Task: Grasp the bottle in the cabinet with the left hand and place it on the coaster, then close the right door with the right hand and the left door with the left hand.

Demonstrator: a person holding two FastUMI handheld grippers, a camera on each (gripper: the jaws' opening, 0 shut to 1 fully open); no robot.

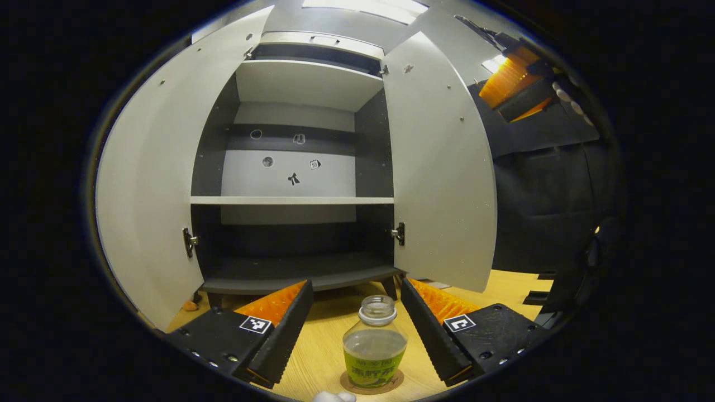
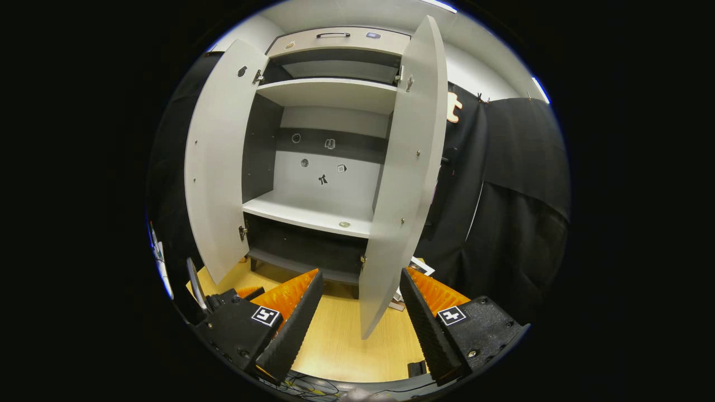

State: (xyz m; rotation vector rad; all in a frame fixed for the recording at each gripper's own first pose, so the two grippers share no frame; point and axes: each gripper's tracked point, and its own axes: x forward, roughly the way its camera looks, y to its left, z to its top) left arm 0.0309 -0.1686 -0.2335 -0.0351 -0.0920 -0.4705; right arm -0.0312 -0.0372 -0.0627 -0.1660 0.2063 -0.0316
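A clear bottle (image 1: pixel 374 343) with a green label and pale liquid stands upright on a round brown coaster (image 1: pixel 371 384) on the wooden table, in front of the cabinet (image 1: pixel 290 200). My left gripper (image 1: pixel 354 287) is open, a finger on each side of the bottle and apart from it. Both grey cabinet doors stand open: the left door (image 1: pixel 151 195) and the right door (image 1: pixel 444 167). In the right gripper view my right gripper (image 2: pixel 361 273) is open, and the right door (image 2: pixel 402 184) hangs edge-on between its fingers, a little farther off, not touched.
The cabinet has grey shelves (image 2: pixel 313 215) and short legs on the wooden table (image 2: pixel 341 340). Black cloth (image 2: pixel 503 223) hangs to the right of it. An orange and black tool (image 1: pixel 516 84) shows high at the right in the left gripper view. Cables (image 2: pixel 301 385) lie at the table's front edge.
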